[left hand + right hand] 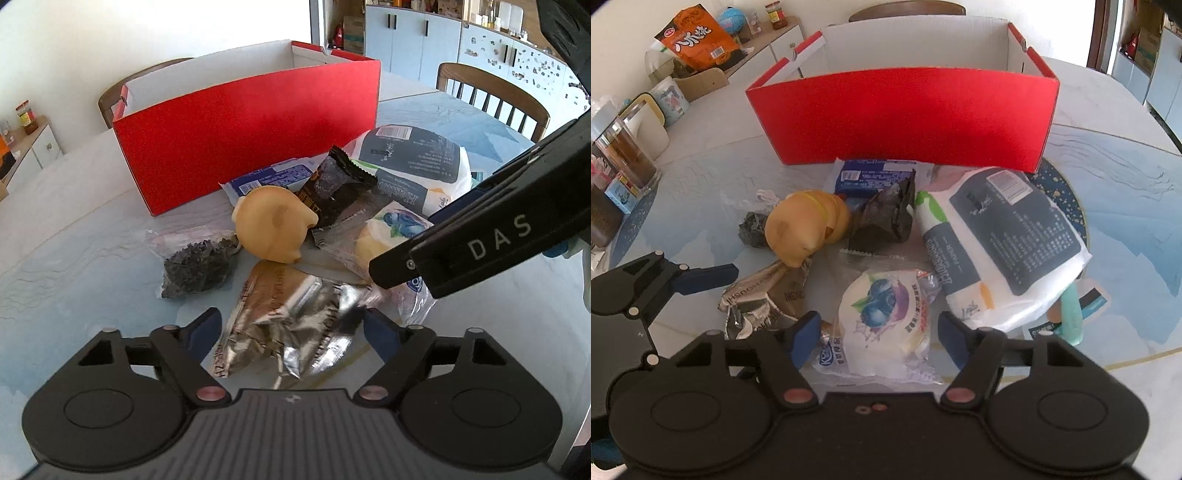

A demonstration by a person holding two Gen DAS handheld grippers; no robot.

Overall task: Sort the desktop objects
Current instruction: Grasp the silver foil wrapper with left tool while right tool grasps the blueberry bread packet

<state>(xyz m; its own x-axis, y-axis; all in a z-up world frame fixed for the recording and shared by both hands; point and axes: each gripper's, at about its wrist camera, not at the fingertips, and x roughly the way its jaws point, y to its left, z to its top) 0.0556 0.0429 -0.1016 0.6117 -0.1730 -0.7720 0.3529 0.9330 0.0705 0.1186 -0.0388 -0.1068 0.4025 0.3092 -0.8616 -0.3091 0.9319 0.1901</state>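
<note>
While both tools hang low over the pile, the risks and surfaces read like this:

Left gripper (291, 325): jaws apart, straddling the silver foil packet (284, 332); the blue fingers look just clear of it, so nothing is gripped yet.
Right gripper (877, 339): jaws apart either side of the blueberry pastry pack (882, 317); its left finger sits at the wrapper's edge, not pressing.
Where the things lie: on the bench (1126, 229), in a heap just in front of the red box (905, 118), which stands open-topped behind them.
Risk, foil: the crinkled, shiny film is slippery and hollow; a close on a loose fold could pull free on lifting.
Risk, pastry: a soft round cake in thin clear wrap; a hard squeeze would likely crush it.
Risk, crowding: the two tools work just beside each other, and the packs touch, so one lift may drag its neighbour.
Risk, neighbours: the smooth yellow plush toy (273, 229) is rounded and may roll if nudged.
Other textures: a matte black sachet (332, 184), a clear bag of dark granules (195, 266), a plump, soft tissue pack (1004, 240).
</note>
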